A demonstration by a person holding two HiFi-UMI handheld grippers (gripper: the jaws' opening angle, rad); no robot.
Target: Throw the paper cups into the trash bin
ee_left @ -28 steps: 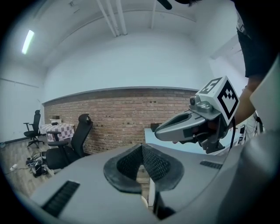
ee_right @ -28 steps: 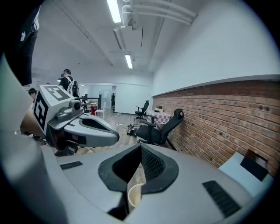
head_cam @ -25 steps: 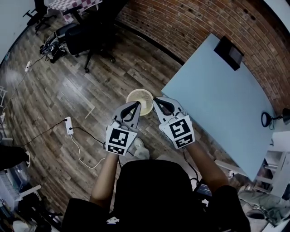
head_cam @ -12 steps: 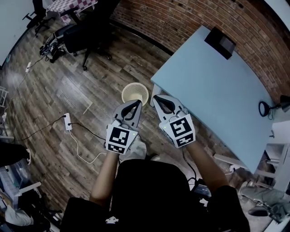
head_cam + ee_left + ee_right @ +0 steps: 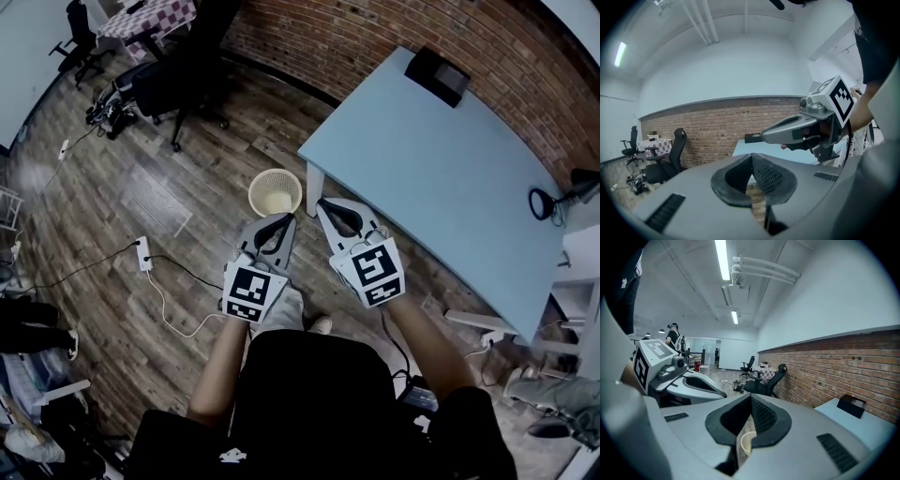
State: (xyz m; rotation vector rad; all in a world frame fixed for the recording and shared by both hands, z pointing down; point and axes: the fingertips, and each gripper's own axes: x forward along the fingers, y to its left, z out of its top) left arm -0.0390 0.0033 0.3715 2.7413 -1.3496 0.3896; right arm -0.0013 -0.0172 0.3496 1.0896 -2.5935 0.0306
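A cream mesh trash bin (image 5: 275, 191) stands on the wooden floor by the corner of the pale blue table (image 5: 441, 178); something pale lies inside it. No loose paper cup shows anywhere. My left gripper (image 5: 286, 221) and right gripper (image 5: 323, 205) are held side by side at chest height, just short of the bin, both shut with nothing between the jaws. The bin's rim (image 5: 747, 442) peeks through the gap below the right jaws. From the left gripper view, the right gripper (image 5: 764, 137) hangs in front of the table.
A black box (image 5: 437, 75) sits at the table's far end and a black lamp (image 5: 544, 202) at its right edge. A white power strip (image 5: 143, 254) and cable lie on the floor to the left. Black office chairs (image 5: 173, 80) stand at the back left.
The view has drifted: the bin and table now sit slightly farther from the grippers and more to the left. Both grippers stay shut and side by side.
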